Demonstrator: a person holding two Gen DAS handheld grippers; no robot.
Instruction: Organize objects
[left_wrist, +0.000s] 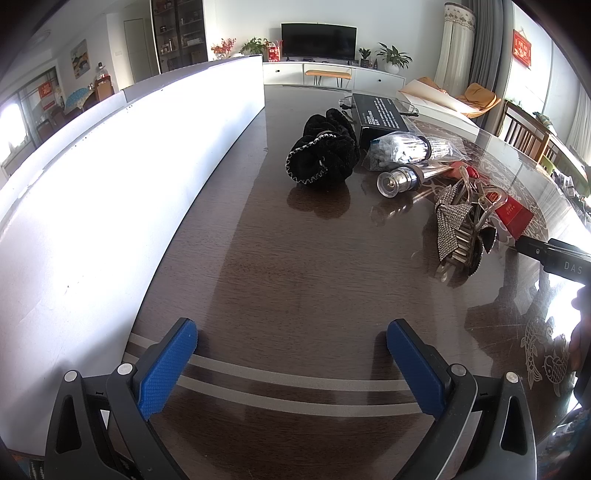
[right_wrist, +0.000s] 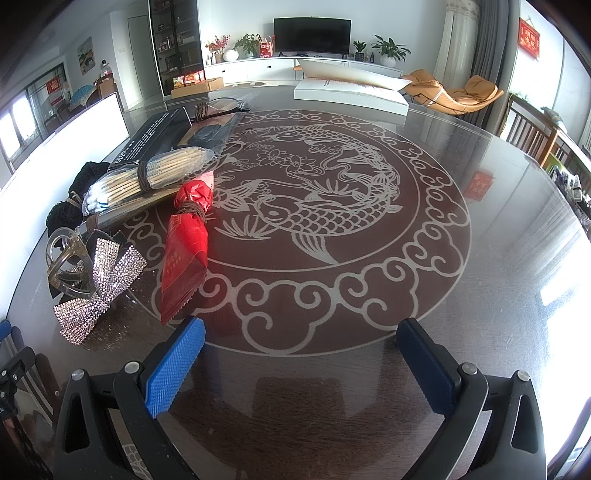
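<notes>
Nothing looks organized yet: the left gripper (left_wrist: 291, 363) and the right gripper (right_wrist: 301, 363) are both hovering over the dark table (right_wrist: 498, 229) with jaws spread apart and nothing between them. The objects are all lying loose in one cluster by the white box (left_wrist: 110, 192): black scrunchie (left_wrist: 323, 149), rhinestone bow clip (right_wrist: 99, 284), red packet (right_wrist: 186, 254), toothpick bundle (right_wrist: 155, 177), metal tube (left_wrist: 402, 179), black carton (left_wrist: 380, 118). Judging from this, sorting is only starting and everything is left to place.

Both my wrist cameras looking low along table (right_wrist: 480, 295), facing TV (left_wrist: 318, 40); sharing rhinestone bow clip (right_wrist: 99, 284), red packet (right_wrist: 184, 254).
</notes>
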